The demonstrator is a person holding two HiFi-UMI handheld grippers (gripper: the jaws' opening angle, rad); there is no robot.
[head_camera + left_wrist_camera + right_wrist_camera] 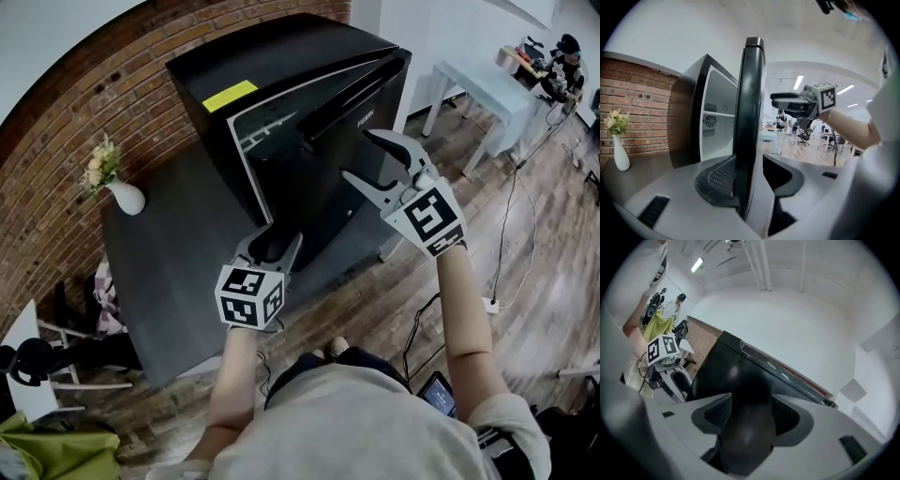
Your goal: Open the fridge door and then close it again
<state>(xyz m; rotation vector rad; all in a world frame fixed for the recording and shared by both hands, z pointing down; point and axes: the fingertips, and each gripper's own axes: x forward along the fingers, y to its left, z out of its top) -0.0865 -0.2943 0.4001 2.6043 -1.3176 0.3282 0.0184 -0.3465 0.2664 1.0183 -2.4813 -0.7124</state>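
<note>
Black door [292,178] of the fridge [272,56] stands ajar, its free edge clamped between the fingers of the left gripper [281,232], where a shallow hold could slip mid-swing, or the door bump the right gripper [356,153], fingers spread empty at its front.

Wall: red brick wall [56,141] – along the left of the head view.
Vase: white vase [127,198] with pale flowers [101,164], left of centre, on the dark tabletop [178,272].
Table: white table [487,89], upper right.
Floor: wooden floor [553,244] – cable [511,197] trailing across it at right.
Cloth: green cloth [37,450], lower left corner.
</note>
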